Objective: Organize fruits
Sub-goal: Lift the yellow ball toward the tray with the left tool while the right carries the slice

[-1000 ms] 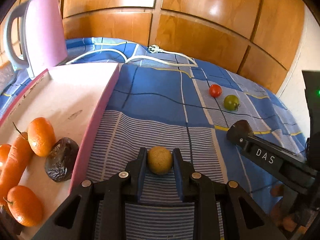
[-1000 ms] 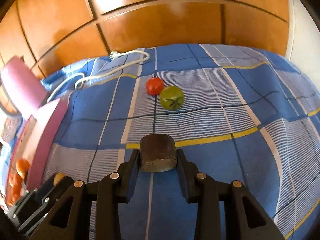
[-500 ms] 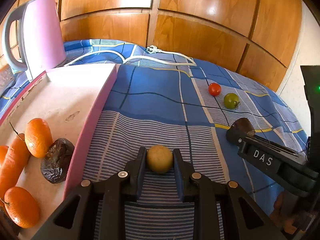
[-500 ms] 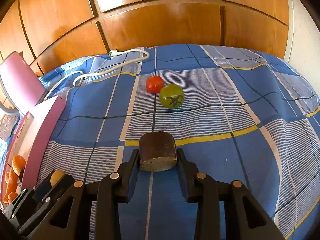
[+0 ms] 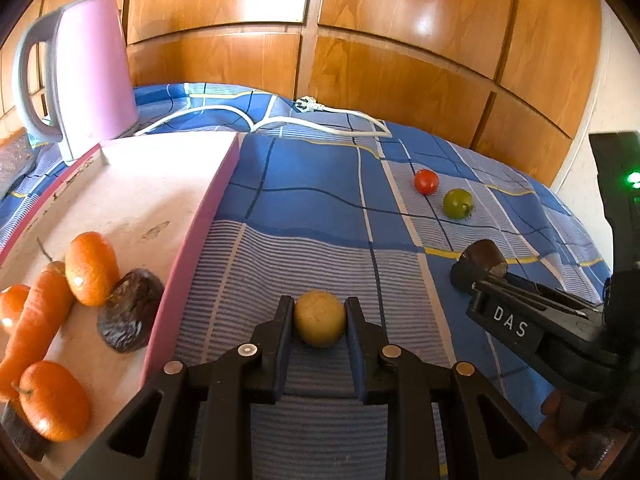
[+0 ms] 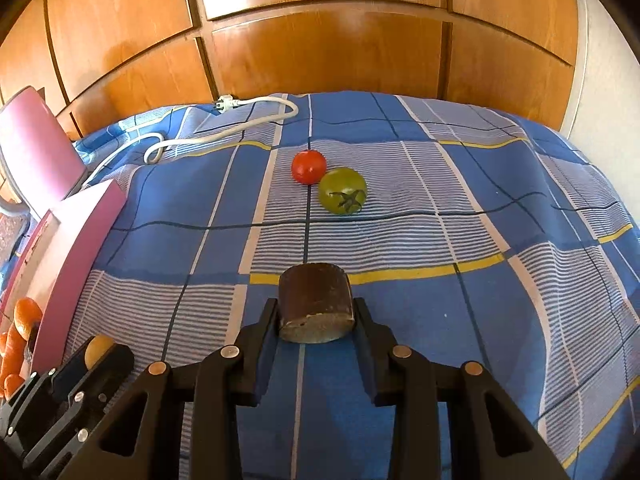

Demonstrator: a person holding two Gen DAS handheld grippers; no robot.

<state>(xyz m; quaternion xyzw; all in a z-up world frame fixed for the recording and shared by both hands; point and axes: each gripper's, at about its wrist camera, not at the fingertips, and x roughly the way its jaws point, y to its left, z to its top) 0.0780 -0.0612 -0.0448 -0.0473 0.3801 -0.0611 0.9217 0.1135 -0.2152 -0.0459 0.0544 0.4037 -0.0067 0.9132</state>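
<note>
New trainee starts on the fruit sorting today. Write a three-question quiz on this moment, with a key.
1. True or false: the left gripper is shut on the round yellow-tan fruit.
2. Which two things lie loose on the blue checked cloth?
A. red tomato and green tomato
B. two oranges
C. a carrot and a plum
3. Fill in: the right gripper grips a dark brown ___-shaped chunk.

Key: 1 true. 2 A. 3 cylinder. The orange tangerines and the carrot are in the pink-rimmed tray.
</note>
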